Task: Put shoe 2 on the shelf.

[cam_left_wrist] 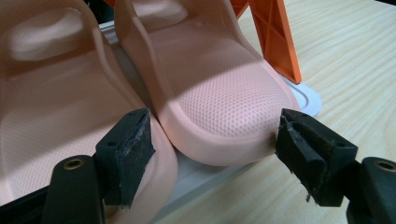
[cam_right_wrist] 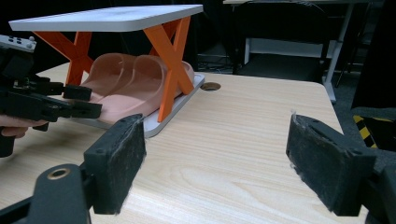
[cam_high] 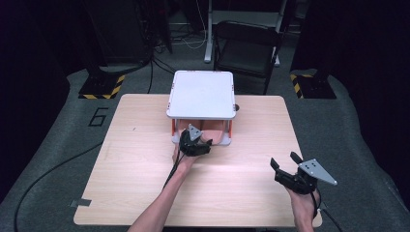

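Slipper heel (cam_left_wrist: 224, 126) btwn spread L gripper (cam_left_wrist: 215, 149) jaws, pads not pressing, R gripper (cam_right_wrist: 215, 170) wide apart over table (cam_right_wrist: 233, 140).

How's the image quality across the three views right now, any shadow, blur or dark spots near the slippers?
High view: the table is evenly lit, the surroundings dark, and the rack's top shelf shades the slippers. Left gripper view: the right slipper is sharp, with the shelf's shadow across its upper part. Right gripper view: the near pads look slightly soft.

A pale wooden worktop (cam_high: 145, 145) carries a white two-tier rack with orange legs (cam_high: 201, 94); two pink foam slippers (cam_right_wrist: 135, 86) lie on its lower tray.
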The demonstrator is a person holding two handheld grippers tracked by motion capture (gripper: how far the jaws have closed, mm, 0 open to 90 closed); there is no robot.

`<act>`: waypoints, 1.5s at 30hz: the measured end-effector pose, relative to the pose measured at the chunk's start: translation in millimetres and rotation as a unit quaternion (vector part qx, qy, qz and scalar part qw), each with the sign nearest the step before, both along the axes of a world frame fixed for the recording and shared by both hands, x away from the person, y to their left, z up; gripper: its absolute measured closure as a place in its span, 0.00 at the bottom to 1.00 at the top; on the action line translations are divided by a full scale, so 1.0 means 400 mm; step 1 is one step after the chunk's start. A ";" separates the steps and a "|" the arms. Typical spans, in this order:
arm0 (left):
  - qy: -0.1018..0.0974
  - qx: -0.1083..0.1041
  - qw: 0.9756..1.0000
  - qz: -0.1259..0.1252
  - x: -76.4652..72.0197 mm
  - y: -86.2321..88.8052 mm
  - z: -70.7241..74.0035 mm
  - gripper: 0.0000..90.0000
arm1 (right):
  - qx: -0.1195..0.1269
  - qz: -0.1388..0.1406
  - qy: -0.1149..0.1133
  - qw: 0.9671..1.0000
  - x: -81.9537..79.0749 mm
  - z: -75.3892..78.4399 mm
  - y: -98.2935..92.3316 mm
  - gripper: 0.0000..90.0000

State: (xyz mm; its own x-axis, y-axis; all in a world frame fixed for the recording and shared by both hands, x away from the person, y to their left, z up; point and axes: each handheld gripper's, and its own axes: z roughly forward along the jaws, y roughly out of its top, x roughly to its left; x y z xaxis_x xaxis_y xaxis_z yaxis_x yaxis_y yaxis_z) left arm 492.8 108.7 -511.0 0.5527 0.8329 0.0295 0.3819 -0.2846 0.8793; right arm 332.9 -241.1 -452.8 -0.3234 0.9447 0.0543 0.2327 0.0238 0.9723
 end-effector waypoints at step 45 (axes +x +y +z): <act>-0.087 -0.114 0.989 0.037 -0.316 0.480 0.139 0.19 | 0.056 -0.016 0.002 0.998 -0.004 -0.011 -0.026 0.19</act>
